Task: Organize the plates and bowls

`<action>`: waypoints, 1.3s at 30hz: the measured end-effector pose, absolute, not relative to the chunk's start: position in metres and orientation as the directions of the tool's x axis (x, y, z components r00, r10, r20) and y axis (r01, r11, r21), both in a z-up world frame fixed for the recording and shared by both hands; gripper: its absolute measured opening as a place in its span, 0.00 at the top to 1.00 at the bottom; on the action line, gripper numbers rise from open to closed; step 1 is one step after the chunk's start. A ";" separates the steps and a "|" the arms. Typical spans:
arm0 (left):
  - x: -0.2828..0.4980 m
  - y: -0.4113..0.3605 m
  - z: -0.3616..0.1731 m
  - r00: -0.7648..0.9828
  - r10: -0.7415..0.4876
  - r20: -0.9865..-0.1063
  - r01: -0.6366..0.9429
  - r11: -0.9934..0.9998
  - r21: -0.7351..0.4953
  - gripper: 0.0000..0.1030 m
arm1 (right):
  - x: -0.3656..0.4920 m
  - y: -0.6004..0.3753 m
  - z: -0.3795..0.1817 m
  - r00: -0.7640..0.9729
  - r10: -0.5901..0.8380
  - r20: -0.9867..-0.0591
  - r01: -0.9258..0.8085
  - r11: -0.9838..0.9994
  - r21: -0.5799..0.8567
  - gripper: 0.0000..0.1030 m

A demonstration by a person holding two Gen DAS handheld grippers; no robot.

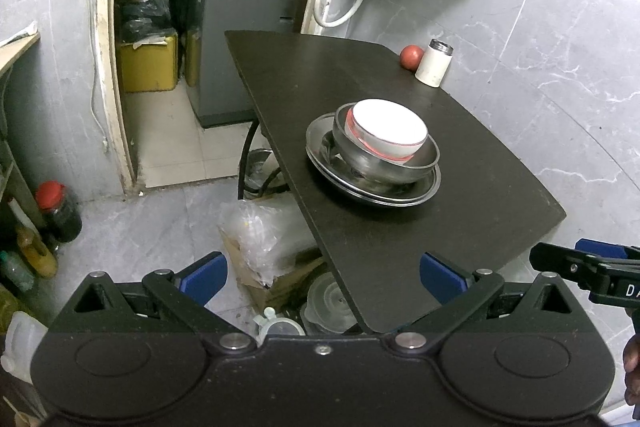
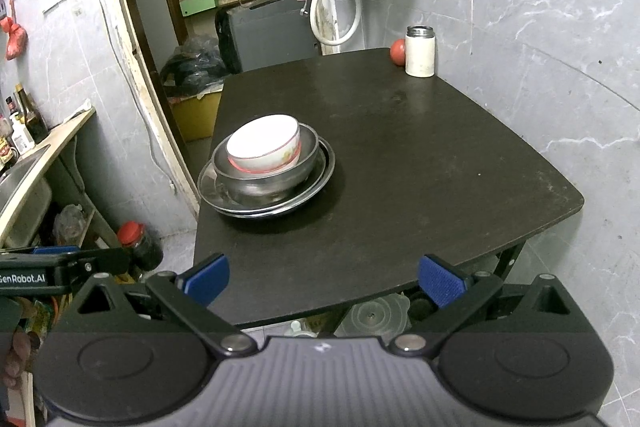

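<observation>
**Both grippers spread wide, short of the stacked dishes**

Left gripper (image 1: 323,277) hangs with its blue pads far apart and empty, over the tabletop's (image 1: 400,247) near left corner. Right gripper (image 2: 323,277) is likewise spread and empty at the near edge. Ahead of both, well apart from them, a white bowl (image 2: 266,141) sits tilted inside a steel bowl (image 2: 272,175), which rests on a steel plate (image 2: 320,173) near the left edge.

"GenRobot.AI" reads on the left gripper's side in the right wrist view.

Open dark tabletop lies right of the stack; a white canister (image 2: 420,53) and a red ball (image 2: 398,53) stand at the far corner.
</observation>
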State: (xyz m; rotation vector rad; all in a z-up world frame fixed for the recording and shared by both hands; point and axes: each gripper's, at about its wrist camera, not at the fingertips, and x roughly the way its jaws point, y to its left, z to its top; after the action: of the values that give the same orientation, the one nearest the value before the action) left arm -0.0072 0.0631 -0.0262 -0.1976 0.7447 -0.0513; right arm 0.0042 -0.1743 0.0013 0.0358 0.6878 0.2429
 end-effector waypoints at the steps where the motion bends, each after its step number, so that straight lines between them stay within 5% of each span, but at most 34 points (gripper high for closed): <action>1: -0.007 0.063 -0.026 0.735 -0.116 -0.668 -0.024 0.980 -0.197 0.01 | 0.004 -0.174 0.001 0.745 0.234 -0.624 -0.210 0.971 0.112 0.00; 39: -0.005 0.059 -0.024 0.739 -0.122 -0.662 -0.017 0.980 -0.200 0.01 | 0.003 -0.176 0.008 0.760 0.225 -0.610 -0.209 0.973 0.099 0.00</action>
State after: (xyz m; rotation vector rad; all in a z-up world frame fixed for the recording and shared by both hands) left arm -0.0049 0.0591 -0.0236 -0.1987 0.7377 -0.0582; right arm 0.0032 -0.1755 0.0084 0.0259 0.6673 0.2363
